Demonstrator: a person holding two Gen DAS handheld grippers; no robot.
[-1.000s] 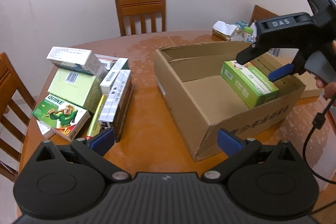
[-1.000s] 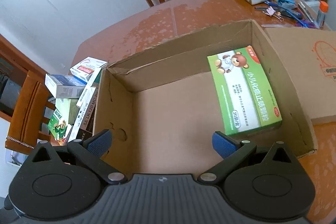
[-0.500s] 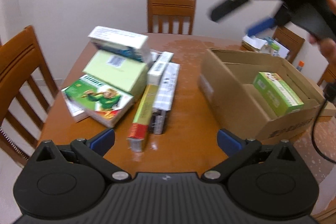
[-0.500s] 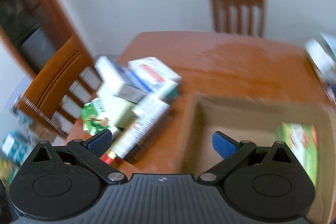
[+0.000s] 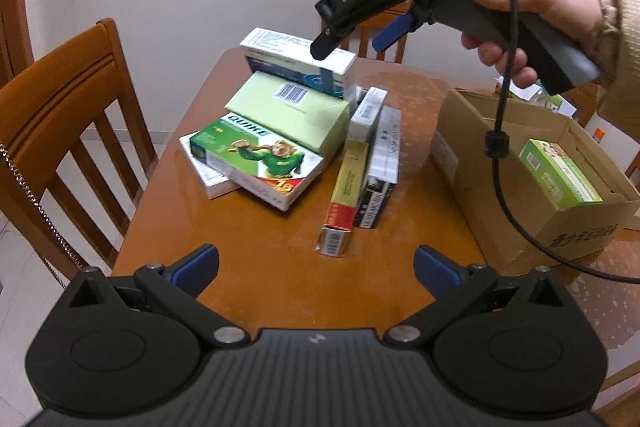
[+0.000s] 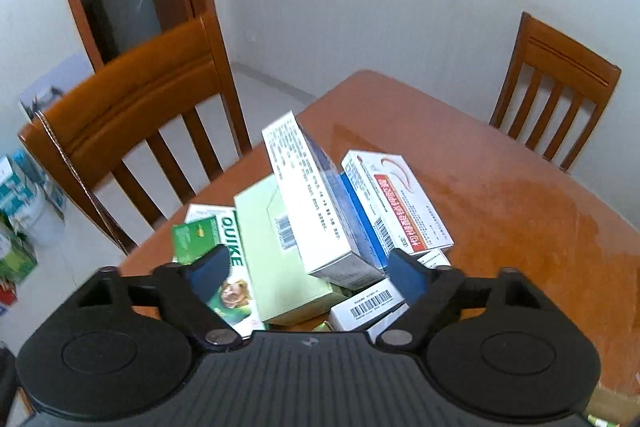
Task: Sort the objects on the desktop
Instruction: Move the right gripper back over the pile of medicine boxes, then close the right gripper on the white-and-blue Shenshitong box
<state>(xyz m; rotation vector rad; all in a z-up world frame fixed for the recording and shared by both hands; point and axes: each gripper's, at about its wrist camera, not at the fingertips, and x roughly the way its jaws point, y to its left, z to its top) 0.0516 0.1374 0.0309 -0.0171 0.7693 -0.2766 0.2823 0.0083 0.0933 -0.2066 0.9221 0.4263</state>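
Left wrist view
Left gripper [image 5: 316, 263]: jaws spread wide, nothing between them; it hovers over bare table [image 5: 280, 267].
Right gripper [image 5: 348, 41]: held by a hand [image 5: 520, 23] with a beige sleeve, above the pile; jaws closing, no pad pressing on anything.
White-and-blue box [image 5: 296, 63]: top of the pile, directly under the right gripper's tips.
Pale green box [image 5: 288, 111]: under the white-and-blue box, barcode facing up.
QUIKE box [image 5: 256, 159]: lowest printed box at the near left of the pile, resting on a white box.
Long narrow boxes [image 5: 360, 167]: lying side by side to the right of the pile, between pile and carton.
Cardboard carton [image 5: 500, 187]: at the right of the table, open-topped.
Green box [image 5: 560, 175]: inside the carton, against its far right wall.

Right wrist view
Right gripper [image 6: 308, 275]: jaws closing, apart; the white-and-blue box [image 6: 312, 203] lies between and beyond the pads, untouched.
Red-striped box [image 6: 396, 203]: just right of the white-and-blue box.
Pale green box [image 6: 272, 247]: left of it, lower.
QUIKE box [image 6: 216, 259]: partly hidden behind the left pad.
Chairs [image 6: 140, 115]: one left of the table, one at the far side.
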